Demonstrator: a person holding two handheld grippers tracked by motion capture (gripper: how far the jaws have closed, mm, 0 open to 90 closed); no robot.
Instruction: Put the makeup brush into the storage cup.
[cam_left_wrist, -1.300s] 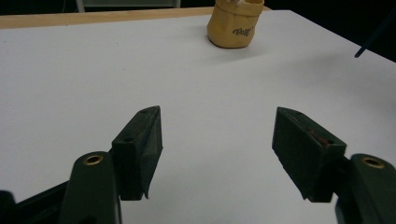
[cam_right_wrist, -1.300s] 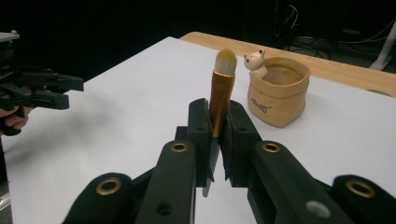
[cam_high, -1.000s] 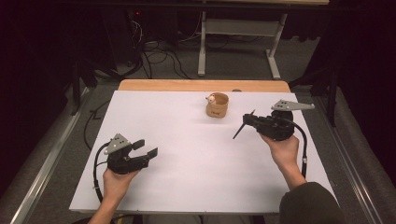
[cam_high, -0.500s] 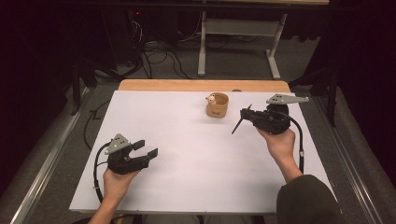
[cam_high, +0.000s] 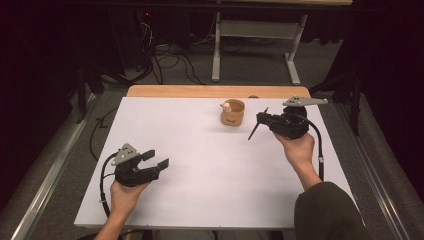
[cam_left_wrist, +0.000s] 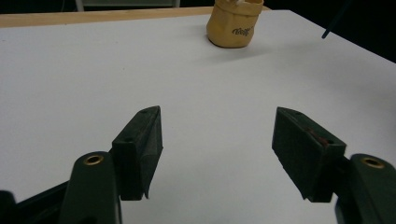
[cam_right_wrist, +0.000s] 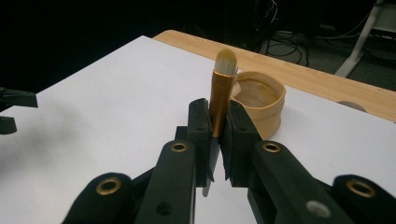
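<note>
1. The white tabletop (cam_high: 200, 190) takes up most of the high view, with a strip of bare wood (cam_high: 210, 91) along its far edge.
2. The right gripper (cam_high: 261, 120) is held above the tabletop near the far right corner. Its jaws are clamped tight on a brush (cam_right_wrist: 221, 91).
3. The left gripper (cam_high: 156, 159) sits low over the near left part of the tabletop. Its jaws stand wide apart with only bare white surface between them.
4. A tan pouch (cam_high: 233, 112), open at the top, stands near the far edge, right of its middle and just beside the right gripper's tips.
5. The brush has a gold ferrule and pale bristles that point up past the pads in the right gripper view. Its dark handle (cam_high: 254, 131) slants down from the jaws toward the tabletop.
</note>
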